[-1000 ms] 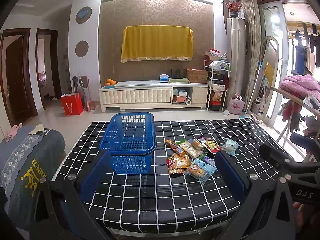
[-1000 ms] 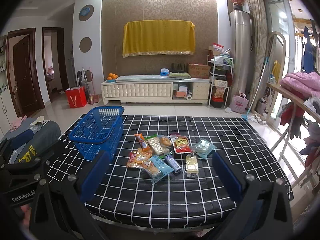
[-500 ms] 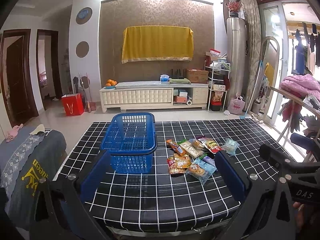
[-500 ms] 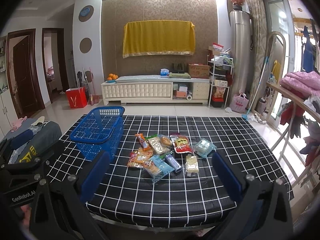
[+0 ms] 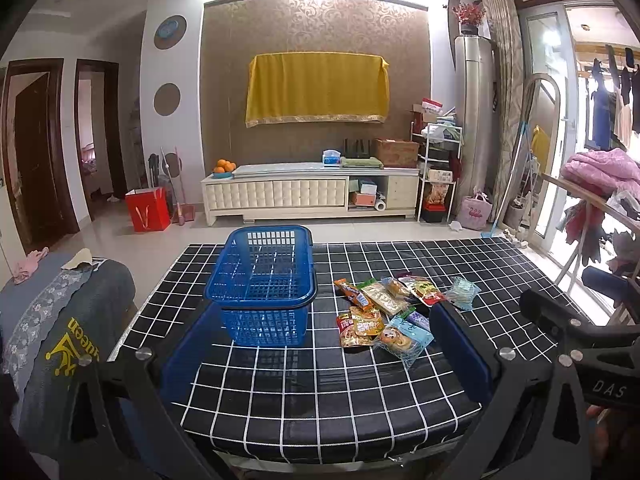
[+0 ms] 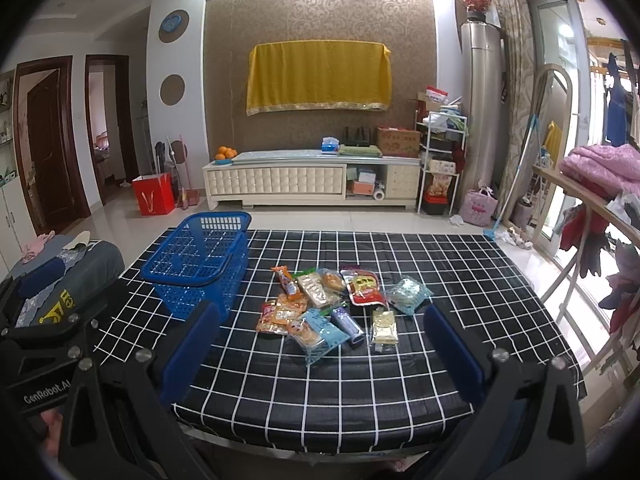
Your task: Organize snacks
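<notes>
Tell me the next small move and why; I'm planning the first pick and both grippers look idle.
Probably ease the right gripper forward and down toward the nearest packet, the light blue snack pack. Both grippers are open and empty, the blue basket looks empty, and the snack pile lies loose on the checked tablecloth beside it.

Table (image 5: pixel 280 400) with black white-grid cloth fills lower frame; blue basket (image 5: pixel 262 284) sits on it left of centre, pile of snack packets (image 5: pixel 384 312) just right of it, touching each other.
</notes>
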The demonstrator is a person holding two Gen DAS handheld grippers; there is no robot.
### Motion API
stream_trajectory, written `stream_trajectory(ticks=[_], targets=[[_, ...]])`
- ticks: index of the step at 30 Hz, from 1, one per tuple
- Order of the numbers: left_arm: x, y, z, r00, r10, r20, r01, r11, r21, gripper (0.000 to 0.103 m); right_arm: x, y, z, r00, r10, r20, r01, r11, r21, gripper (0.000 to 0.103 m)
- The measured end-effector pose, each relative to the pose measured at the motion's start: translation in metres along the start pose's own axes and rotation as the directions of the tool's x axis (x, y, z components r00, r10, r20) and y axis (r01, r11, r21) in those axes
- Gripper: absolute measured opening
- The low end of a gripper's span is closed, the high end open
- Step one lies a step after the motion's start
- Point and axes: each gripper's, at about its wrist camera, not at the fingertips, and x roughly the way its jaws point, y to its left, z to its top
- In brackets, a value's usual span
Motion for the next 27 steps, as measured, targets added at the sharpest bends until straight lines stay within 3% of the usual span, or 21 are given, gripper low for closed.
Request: stream_trajectory(ticks=[9,15,19,27], targets=[[0.000,0.002,0.003,1.000,-0.004,0.006,0.004,1.000,-0.002,0.103,-0.001,0.000,0.003,1.000,-0.008,-0.007,0.008,1.000,0.004,0.103],[0.009,-0.008,0.010,1.000,0.007,0.027,-0.008,0.999,0.044,0.103,0.015,-0.002,0.014,0.997,-0.067,-0.031,0.065,0.996,-0.061,0.103],[0.025,-0.015,0.021,1.000,-0.002,0.019,0.001,0.999,0.048,0.103,0.033,-0.015,0.023,0.997,-0.049,-0.055,0.046,0.997,-0.061,0.103],[0.093,-0.038,0.043,0.988,-0.117,-0.100,0.125,0.989,0.074,0.103,0.080,-0.063,0.038,0.987,-0.056,-0.148,0.058,0.998,0.010,0.103]])
